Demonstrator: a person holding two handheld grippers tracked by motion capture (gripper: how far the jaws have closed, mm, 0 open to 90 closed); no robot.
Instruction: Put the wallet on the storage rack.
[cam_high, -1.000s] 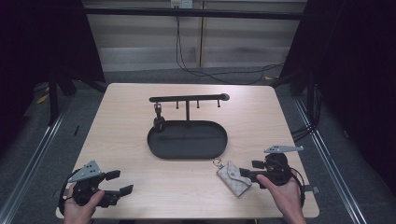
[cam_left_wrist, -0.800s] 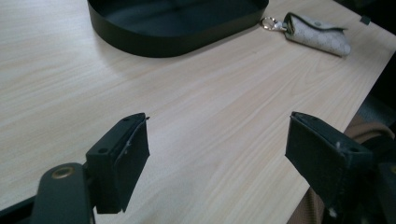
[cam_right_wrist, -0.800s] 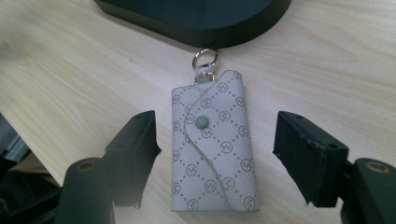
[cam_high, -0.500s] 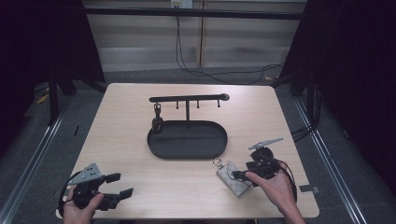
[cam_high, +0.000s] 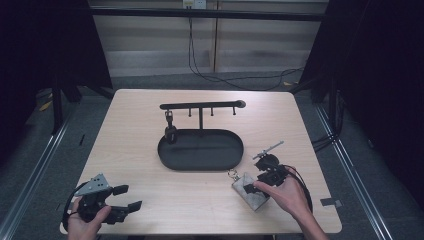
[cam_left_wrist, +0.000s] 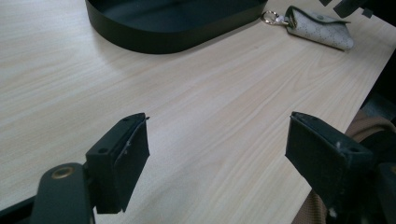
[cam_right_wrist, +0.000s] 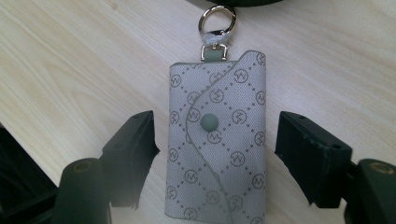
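A grey patterned key pouch (cam_right_wrist: 217, 144) with a snap button and a metal clasp ring (cam_right_wrist: 216, 21) lies flat on the wooden table (cam_high: 150, 150), just in front of the black oval tray (cam_high: 200, 169). My right gripper (cam_right_wrist: 215, 128) is over the pouch (cam_high: 248, 192), one jaw on each side. Its jaws have just been closing, but a gap remains on both sides, so it is open. At the table's front left corner, my left gripper (cam_high: 127, 198) is open and holds nothing (cam_left_wrist: 217, 135). The left gripper view also has the pouch (cam_left_wrist: 320, 29) far off.
Behind the tray stands a black rack (cam_high: 200, 106) with several hooks; a small dark item (cam_high: 170, 125) hangs from its left hook. The tray wall (cam_left_wrist: 154, 42) is ahead of the left gripper. The table's front edge is close to both hands.
My right hand has moved left across the table, bringing its gripper from beside the pouch to over it, jaws now straddling it. The left hand and the pouch have stayed put.
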